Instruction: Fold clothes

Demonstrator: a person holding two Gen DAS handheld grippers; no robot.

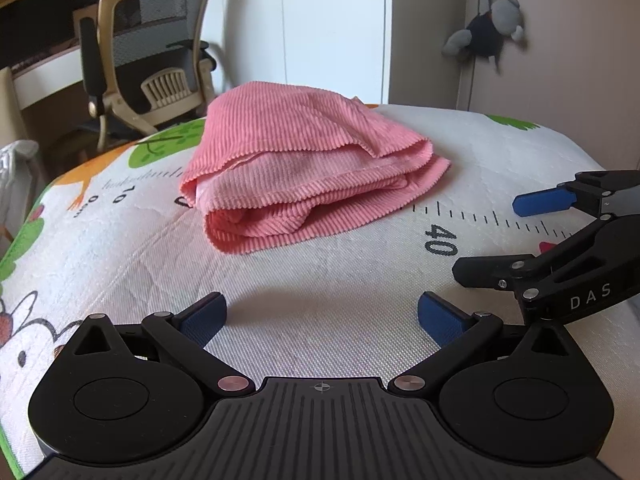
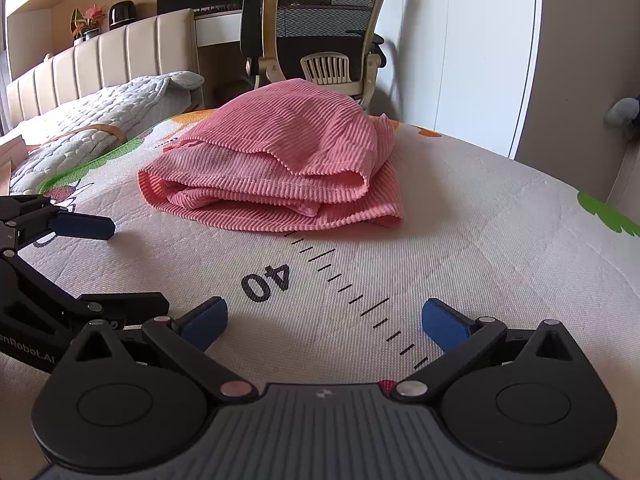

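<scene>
Left gripper [image 1: 320,316] low over the near edge of the printed mat [image 1: 320,288], jaws spread wide, nothing held. Pink ribbed garment [image 1: 304,168] sits mid-mat, well apart from both tools, already folded into a loose stack. Looks light, soft, limp; layers likely to slide, so best taken at the stacked open edge on its right. Right gripper [image 2: 324,320] equally wide, empty. Garment's far side hidden; garment type unclear.
</scene>
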